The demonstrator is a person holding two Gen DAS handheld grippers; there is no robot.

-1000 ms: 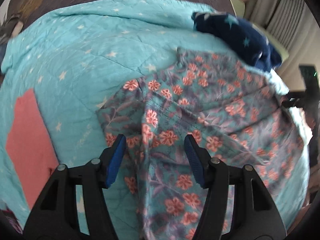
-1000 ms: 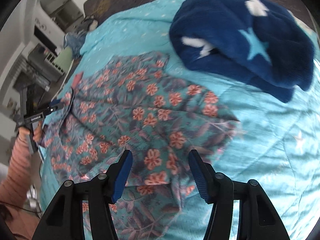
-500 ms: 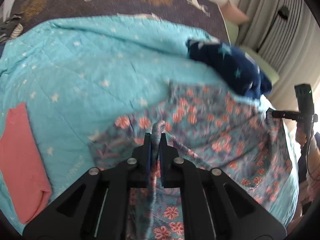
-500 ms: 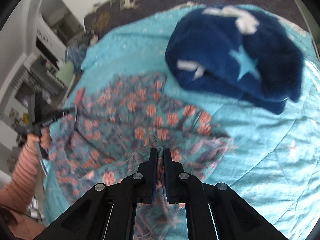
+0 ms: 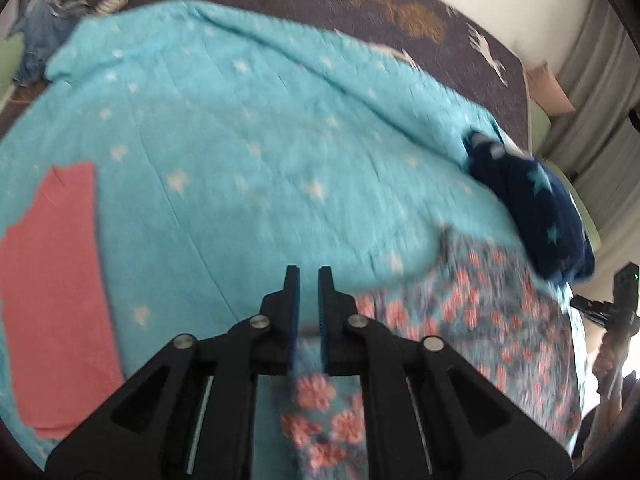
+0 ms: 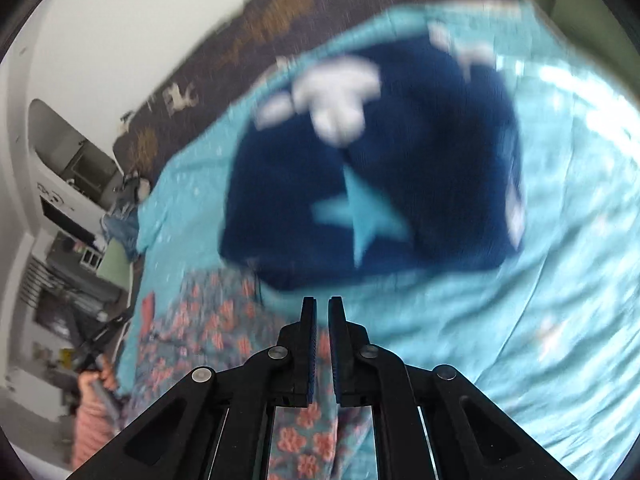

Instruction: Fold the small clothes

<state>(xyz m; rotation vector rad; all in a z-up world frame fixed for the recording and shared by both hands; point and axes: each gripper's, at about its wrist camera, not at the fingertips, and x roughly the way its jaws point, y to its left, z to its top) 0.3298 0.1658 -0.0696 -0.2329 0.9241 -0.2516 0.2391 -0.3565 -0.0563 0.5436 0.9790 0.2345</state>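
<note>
A teal floral garment (image 5: 472, 320) with pink flowers lies on a turquoise star quilt (image 5: 240, 152). My left gripper (image 5: 308, 280) is shut on an edge of the floral garment, which hangs down below its jaws. In the right wrist view my right gripper (image 6: 322, 312) is shut on another edge of the floral garment (image 6: 208, 320), whose cloth drapes under it. Both frames are blurred by motion.
A folded pink cloth (image 5: 52, 288) lies at the quilt's left. A dark blue star-patterned fleece (image 6: 372, 168) lies on the quilt beyond the floral garment, also in the left wrist view (image 5: 536, 208). A dark patterned bedspread (image 5: 360, 4) lies beyond the quilt.
Both grippers closed on the floral garment's edges and lifted them, swinging forward over the quilt. The garment is pulled up and toward the far side.
</note>
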